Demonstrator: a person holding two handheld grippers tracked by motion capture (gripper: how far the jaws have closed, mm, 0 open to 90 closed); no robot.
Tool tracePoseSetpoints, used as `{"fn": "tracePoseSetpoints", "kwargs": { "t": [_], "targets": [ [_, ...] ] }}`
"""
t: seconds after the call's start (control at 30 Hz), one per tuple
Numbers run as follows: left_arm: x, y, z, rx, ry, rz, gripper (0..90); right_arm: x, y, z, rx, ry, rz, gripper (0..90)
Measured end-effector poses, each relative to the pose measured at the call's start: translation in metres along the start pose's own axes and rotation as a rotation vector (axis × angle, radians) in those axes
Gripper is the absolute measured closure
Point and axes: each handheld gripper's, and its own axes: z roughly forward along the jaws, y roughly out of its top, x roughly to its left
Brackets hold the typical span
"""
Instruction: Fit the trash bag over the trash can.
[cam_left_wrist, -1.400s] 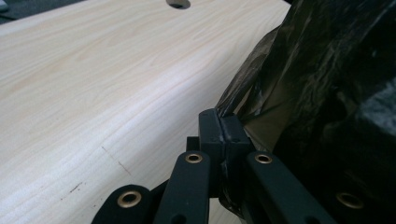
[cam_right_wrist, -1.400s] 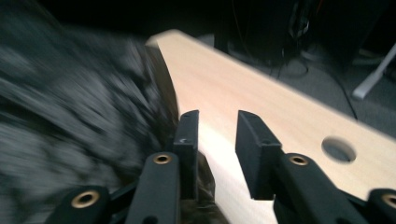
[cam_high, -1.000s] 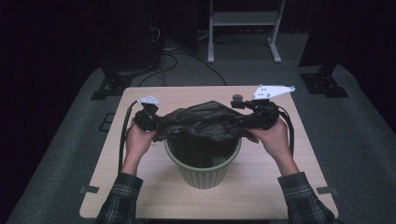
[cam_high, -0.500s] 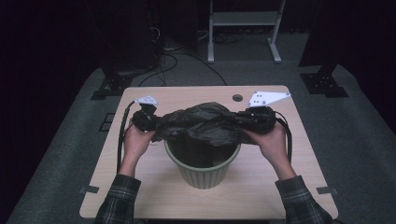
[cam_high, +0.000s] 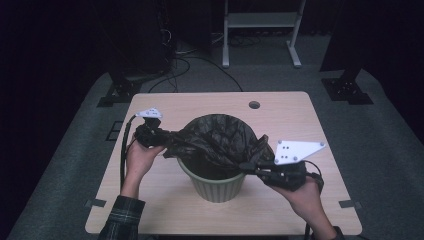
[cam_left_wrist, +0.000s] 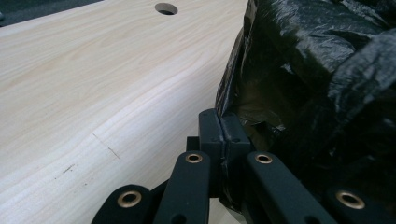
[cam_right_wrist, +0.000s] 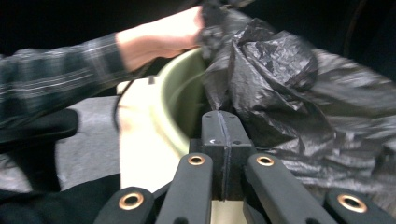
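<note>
From above, a green bin (cam_high: 215, 177) stands mid-worktop (cam_high: 210, 102), nearer the front edge, with a black bag (cam_high: 215, 140) draped over its rim. The left gripper (cam_high: 150, 135) pinches the bag's left edge.

In the left gripper view, the jaws are clamped on the plastic.

In the right gripper view, the right gripper (cam_right_wrist: 223, 140) has its jaws pressed together at the bag's edge; whether they grip plastic I cannot tell.

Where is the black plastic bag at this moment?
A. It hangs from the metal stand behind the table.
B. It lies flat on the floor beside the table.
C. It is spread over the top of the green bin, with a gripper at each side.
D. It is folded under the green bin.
C: the black plastic bag is stretched over the mouth of the green bin, with the left gripper and the right gripper at its two edges.
</note>
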Motion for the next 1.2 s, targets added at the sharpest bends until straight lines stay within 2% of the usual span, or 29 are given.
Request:
{"fn": "tracePoseSetpoints", "kwargs": {
  "t": [0.03, 0.07, 0.27, 0.4, 0.5, 0.53, 0.6, 0.7, 0.9, 0.97, 1.03, 1.1, 1.2],
  "targets": [
    [0.000, 0.000, 0.000, 0.000, 0.000, 0.000, 89.7, 0.000, 0.000, 0.000, 0.000, 0.000, 0.000, 89.8],
    [-0.001, -0.002, 0.000, -0.005, -0.003, -0.001, 89.7, 0.009, -0.005, 0.000, -0.003, 0.037, -0.006, 89.8],
    [-0.002, -0.005, -0.001, -0.009, -0.009, -0.001, 89.7, 0.030, -0.016, 0.006, 0.009, 0.119, -0.018, 89.8],
    [-0.002, -0.006, 0.000, -0.010, -0.011, -0.002, 89.7, 0.040, -0.030, 0.018, 0.045, 0.146, -0.014, 89.8],
    [-0.001, -0.007, 0.002, -0.007, -0.013, -0.010, 89.7, 0.041, -0.038, 0.025, 0.071, 0.142, -0.010, 89.8],
    [0.000, -0.008, 0.005, -0.002, -0.019, -0.013, 89.7, 0.039, -0.046, 0.032, 0.086, 0.143, 0.001, 89.8],
    [0.001, -0.010, 0.006, -0.004, -0.022, -0.016, 89.7, 0.036, -0.051, 0.036, 0.090, 0.142, 0.012, 89.9],
    [0.001, -0.010, 0.008, -0.002, -0.023, -0.018, 89.7, 0.032, -0.056, 0.042, 0.114, 0.114, 0.007, 89.9],
    [0.005, -0.011, 0.008, 0.004, -0.011, -0.030, 89.9, 0.024, -0.055, 0.052, 0.138, 0.060, -0.004, 89.9],
    [0.006, -0.013, 0.009, 0.025, 0.014, -0.028, 90.0, 0.021, -0.053, 0.054, 0.136, 0.052, -0.004, 89.9],
    [0.007, -0.014, 0.010, 0.032, 0.020, -0.032, 90.0, 0.020, -0.052, 0.054, 0.133, 0.046, -0.007, 89.9],
    [0.013, -0.020, 0.014, 0.040, 0.017, -0.057, 90.0, 0.021, -0.049, 0.056, 0.128, 0.031, -0.017, 89.9],
    [0.012, -0.019, 0.017, 0.058, 0.037, -0.046, 90.0, 0.019, -0.048, 0.055, 0.132, 0.019, -0.011, 89.9]
  ]
}}
